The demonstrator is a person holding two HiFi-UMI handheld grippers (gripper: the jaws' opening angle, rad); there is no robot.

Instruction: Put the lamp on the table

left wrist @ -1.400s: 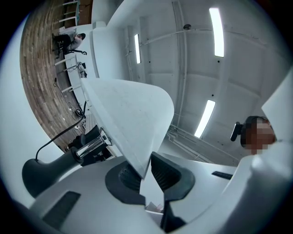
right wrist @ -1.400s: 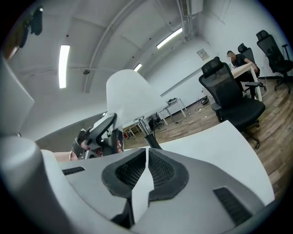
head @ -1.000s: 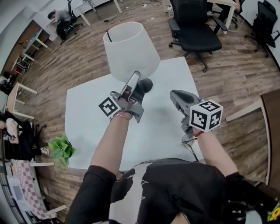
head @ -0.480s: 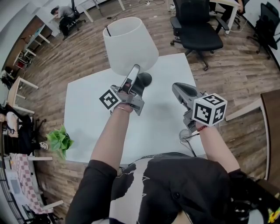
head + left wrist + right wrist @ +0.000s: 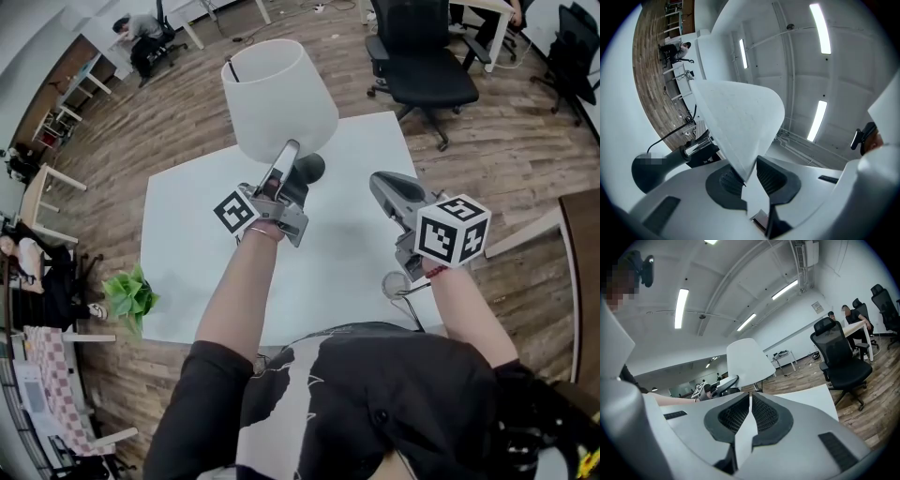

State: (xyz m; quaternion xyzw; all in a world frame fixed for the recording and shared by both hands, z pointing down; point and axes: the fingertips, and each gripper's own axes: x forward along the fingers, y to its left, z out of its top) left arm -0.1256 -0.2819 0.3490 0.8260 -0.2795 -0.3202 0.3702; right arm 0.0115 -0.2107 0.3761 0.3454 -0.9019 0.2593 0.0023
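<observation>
The lamp stands on the white table (image 5: pixel 187 244), with its white shade (image 5: pixel 279 98) above a dark base (image 5: pixel 309 169). My left gripper (image 5: pixel 289 150) reaches up to the shade's lower rim. In the left gripper view the shade (image 5: pixel 740 117) dips between the jaws of my left gripper (image 5: pixel 750 176), which have just been opening. The rim lies against the left pad, with a gap to the right pad. The dark base (image 5: pixel 654 166) and a chrome stem (image 5: pixel 696 147) show lower left. My right gripper (image 5: pixel 382 183) hovers shut and empty to the right, facing the shade (image 5: pixel 747 359).
A black office chair (image 5: pixel 422 56) stands behind the table's far right corner. A green plant (image 5: pixel 129 295) sits on the floor at the left. A thin cable (image 5: pixel 398 286) lies at the table's near right edge. Other desks and seated people are far off.
The right gripper has drifted slightly up and to the right. The lamp and the left gripper stay in about the same place.
</observation>
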